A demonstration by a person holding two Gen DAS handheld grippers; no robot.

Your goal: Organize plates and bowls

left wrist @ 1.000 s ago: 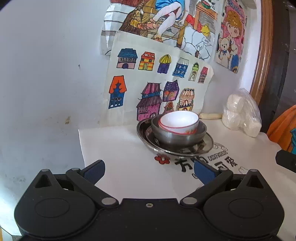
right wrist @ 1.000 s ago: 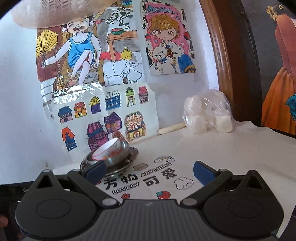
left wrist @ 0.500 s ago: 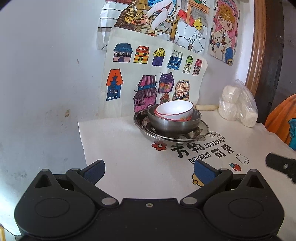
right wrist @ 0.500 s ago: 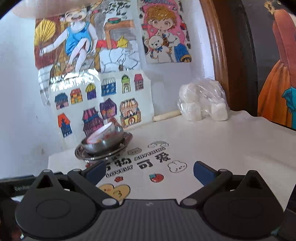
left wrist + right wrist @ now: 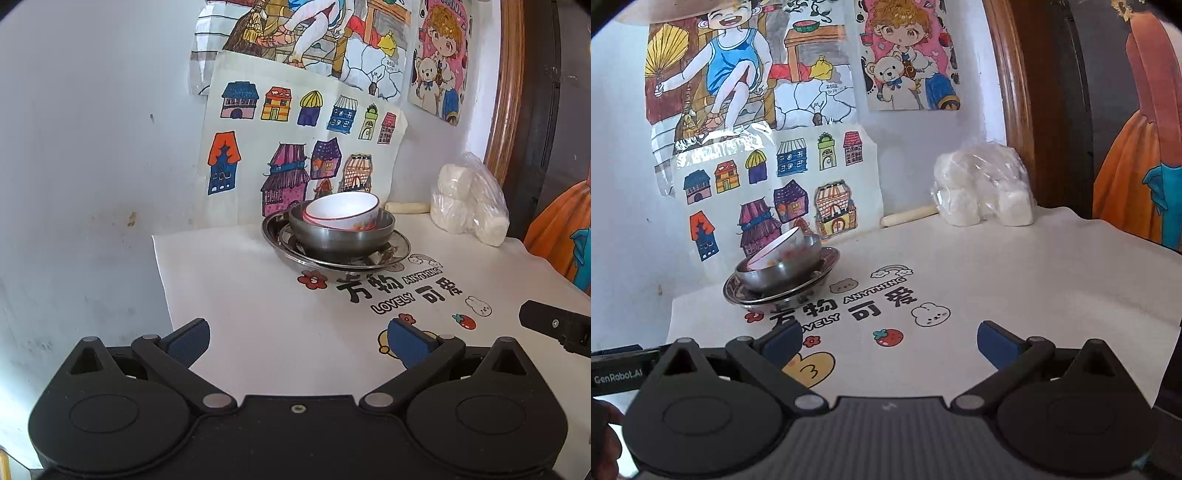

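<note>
Bowls and plates sat stacked at the table's far edge: a white ceramic bowl [image 5: 341, 212] tilted inside a steel bowl [image 5: 341, 236], which rested on a steel plate [image 5: 397, 247] on the printed white tablecloth [image 5: 258, 314], at 12 o'clock from the left gripper [image 5: 297, 341]. That claw stood spread wide, its blue pads [image 5: 188, 341] holding and touching nothing. The right gripper [image 5: 890, 339], also gaping wide and empty, saw the stack [image 5: 783, 271] at 11 o'clock. A plastic bag of white blocks [image 5: 982, 192] lay near the wall at 1 o'clock, well apart from the dishes.
</note>
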